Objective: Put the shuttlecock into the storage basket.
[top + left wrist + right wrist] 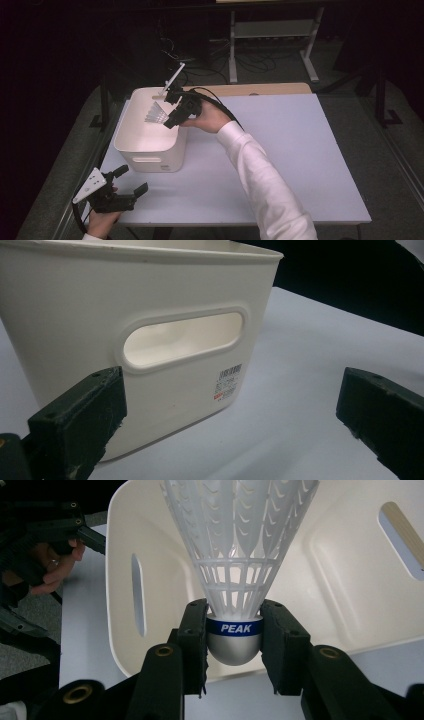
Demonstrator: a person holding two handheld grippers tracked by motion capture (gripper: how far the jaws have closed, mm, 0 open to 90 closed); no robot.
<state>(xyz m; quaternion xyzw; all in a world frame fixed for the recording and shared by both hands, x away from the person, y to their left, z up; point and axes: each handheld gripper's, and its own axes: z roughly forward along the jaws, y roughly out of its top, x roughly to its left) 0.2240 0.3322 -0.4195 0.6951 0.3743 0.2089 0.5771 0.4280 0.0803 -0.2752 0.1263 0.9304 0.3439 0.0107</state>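
White long sleeve (pixel 260 170); black gripper (pixel 172 116), brass screws, black cable (pixel 220 105).

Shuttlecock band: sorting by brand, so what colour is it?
Blue with white "PEAK" lettering on the white plastic shuttlecock, clearest in the right gripper view.

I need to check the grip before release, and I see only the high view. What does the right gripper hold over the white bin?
Observer: The right gripper is shut on a white plastic shuttlecock, by its silver cap.
Operator: Is there any marking?
Observer: A blue band reads PEAK.
Operator: And the left gripper?
Observer: The left gripper is open, facing the white bin at its handle slot, with nothing between the jaws.
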